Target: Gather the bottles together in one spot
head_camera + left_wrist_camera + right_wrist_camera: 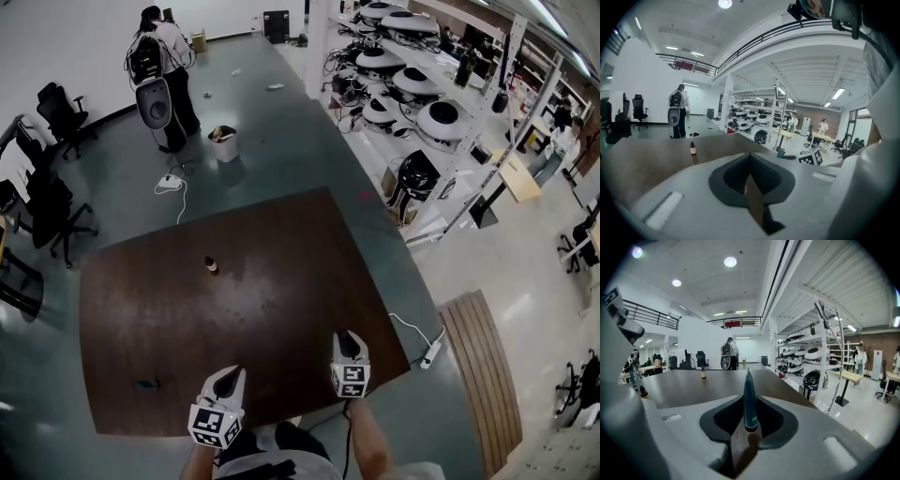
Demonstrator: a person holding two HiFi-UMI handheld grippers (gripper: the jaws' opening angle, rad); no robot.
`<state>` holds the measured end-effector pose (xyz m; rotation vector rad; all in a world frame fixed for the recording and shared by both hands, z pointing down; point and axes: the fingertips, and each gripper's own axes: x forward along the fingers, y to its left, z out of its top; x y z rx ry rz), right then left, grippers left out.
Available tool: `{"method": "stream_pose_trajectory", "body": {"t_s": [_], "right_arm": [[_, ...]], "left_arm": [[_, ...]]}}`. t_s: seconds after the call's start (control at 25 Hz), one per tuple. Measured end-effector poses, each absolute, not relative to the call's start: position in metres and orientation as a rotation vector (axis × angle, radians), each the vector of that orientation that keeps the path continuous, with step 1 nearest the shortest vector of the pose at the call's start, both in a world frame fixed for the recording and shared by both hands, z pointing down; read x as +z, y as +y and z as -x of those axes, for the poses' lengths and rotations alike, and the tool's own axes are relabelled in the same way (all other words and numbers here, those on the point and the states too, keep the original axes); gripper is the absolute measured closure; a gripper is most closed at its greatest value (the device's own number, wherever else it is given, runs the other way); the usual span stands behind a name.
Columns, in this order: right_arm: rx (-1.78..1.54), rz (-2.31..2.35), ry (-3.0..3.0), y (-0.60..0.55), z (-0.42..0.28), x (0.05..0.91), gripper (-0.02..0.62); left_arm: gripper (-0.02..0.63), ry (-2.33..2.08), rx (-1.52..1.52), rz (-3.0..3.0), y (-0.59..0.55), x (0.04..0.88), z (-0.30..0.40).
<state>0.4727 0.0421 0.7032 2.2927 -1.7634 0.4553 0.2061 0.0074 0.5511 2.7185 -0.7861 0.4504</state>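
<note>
A small brown bottle (212, 266) with a dark cap is seen standing upright on the far left part of the worktop (300, 272). It is set well in from every edge, though nearer the far left edge than the others. A second, slim blue bottle (749, 397) is held upright in the right gripper (350, 341), whose jaws are closed narrowly on its sides. It is held above the near right part of the worktop, well apart from the brown one. Two bottles are thus counted: one standing free and one gripped.

The left gripper (228, 377) is held beside the right one, just inside the near edge. Its jaws are drawn together at the tips and nothing is seen between them.

A broad stretch of bare brown surface is left open between the two grippers and the standing bottle. One small blue object (147, 383), too small to be made out, is seen near the near left edge. The right corner of the worktop lies just beyond the right gripper.

Past that corner, one white power strip (431, 352) is seen on the floor beside a slatted wooden bench (483, 375). One bin (223, 143) and a standing person with a backpack (150, 56) are seen beyond the far edge, well clear of it.
</note>
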Motion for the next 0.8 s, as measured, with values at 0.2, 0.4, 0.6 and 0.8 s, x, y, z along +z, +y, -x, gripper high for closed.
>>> {"method": "stream_pose_trajectory", "body": {"t_s": [0.2, 0.4, 0.6, 0.8], "right_arm": [[0.425, -2.25, -1.817, 0.036, -0.459, 0.687, 0.506], [0.382, -2.205, -1.875, 0.025, -0.434, 0.67, 0.506], [0.356, -2.138, -1.962, 0.009, -0.401, 0.658, 0.506], [0.317, -2.052, -2.045, -0.01, -0.363, 0.647, 0.506]], "left_arm": [[0.604, -0.807, 0.426, -2.71, 0.007, 0.553, -0.199], [0.604, -0.855, 0.394, -2.699, 0.005, 0.555, -0.181], [0.604, -0.947, 0.357, -2.672, -0.001, 0.55, -0.152], [0.604, -1.077, 0.331, -2.624, -0.007, 0.55, -0.108]]}}
